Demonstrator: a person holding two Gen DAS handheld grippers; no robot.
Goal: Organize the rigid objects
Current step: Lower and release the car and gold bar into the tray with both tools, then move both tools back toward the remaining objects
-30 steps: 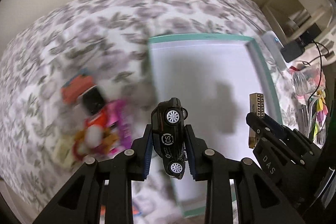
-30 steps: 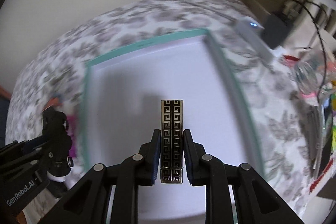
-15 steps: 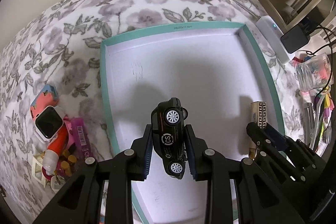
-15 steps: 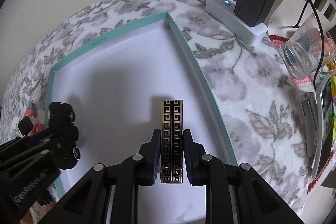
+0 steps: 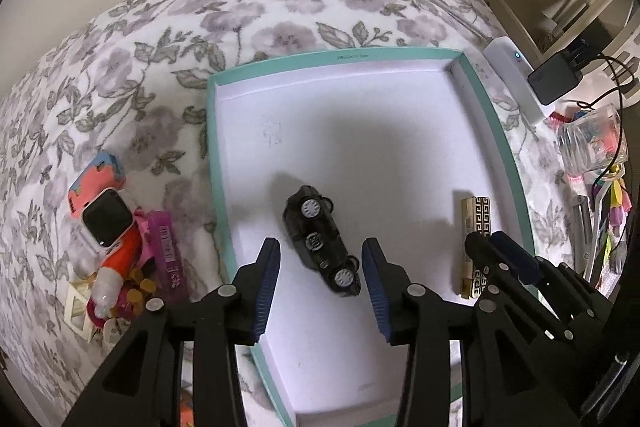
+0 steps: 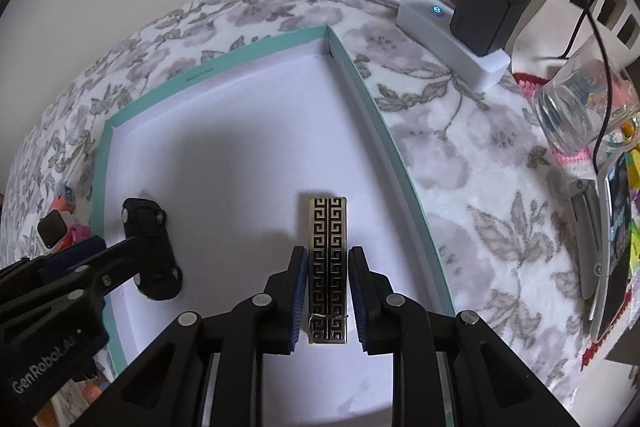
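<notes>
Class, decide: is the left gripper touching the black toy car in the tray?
Apart. In the left wrist view, the left gripper is open, with white tray floor showing between each finger and the black toy car.

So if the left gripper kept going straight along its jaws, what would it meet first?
Most likely the black toy car, lying on its side between the left gripper's open jaws, with the tray floor under it; depth is uncertain.

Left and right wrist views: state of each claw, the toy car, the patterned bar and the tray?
left claw: open, straddling the car
right claw: slightly open around the bar
toy car: on its side in tray
patterned bar: lying flat in tray
tray: open, holds both
</notes>
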